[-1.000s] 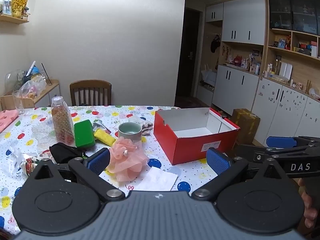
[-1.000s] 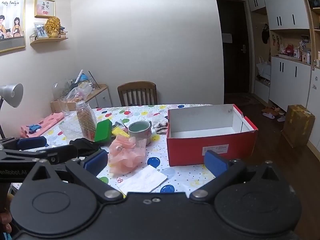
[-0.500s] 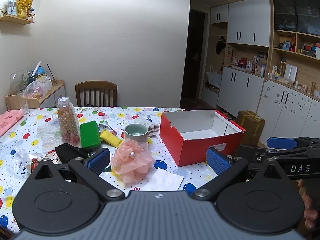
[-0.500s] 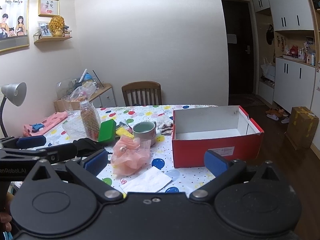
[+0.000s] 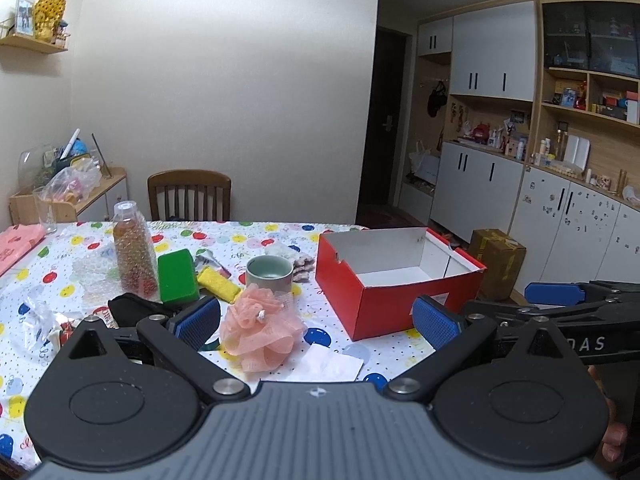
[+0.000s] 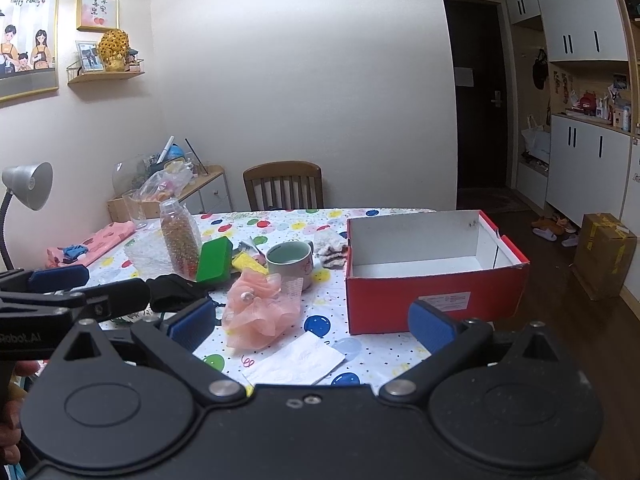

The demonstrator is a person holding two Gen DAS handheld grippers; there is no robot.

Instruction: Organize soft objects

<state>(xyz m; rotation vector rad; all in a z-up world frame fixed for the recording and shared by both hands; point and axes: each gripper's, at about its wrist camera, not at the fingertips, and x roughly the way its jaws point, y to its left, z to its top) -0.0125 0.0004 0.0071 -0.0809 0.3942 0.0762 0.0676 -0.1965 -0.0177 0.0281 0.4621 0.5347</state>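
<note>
Tongs both spread wide, nothing pinched, held at the near edge of the tabletop [image 5: 280, 236].

Left tongs [image 5: 316, 324] and right tongs [image 6: 310, 322] sit side by side, blue pads apart, both facing the clutter. Pink mesh puff [image 5: 260, 332] lies on the tabletop in front of the left tongs, nearer the left pad, just near side of a grey-green mug [image 5: 269, 274]. White paper [image 5: 328, 364] lies flat beside the puff, toward the near edge. Red box [image 5: 384, 304], open top, white inside, stands right of the mug. Green sponge [image 5: 177, 276] is propped up left of the mug, yellow sponge [image 5: 218, 283] lying just beside it. Bottle of beads [image 5: 134, 256] stands left of the green sponge. Black cloth [image 5: 134, 310] lies in front of the bottle. Small patterned cloth [image 6: 331, 248] lies between mug and box, far side.
</note>
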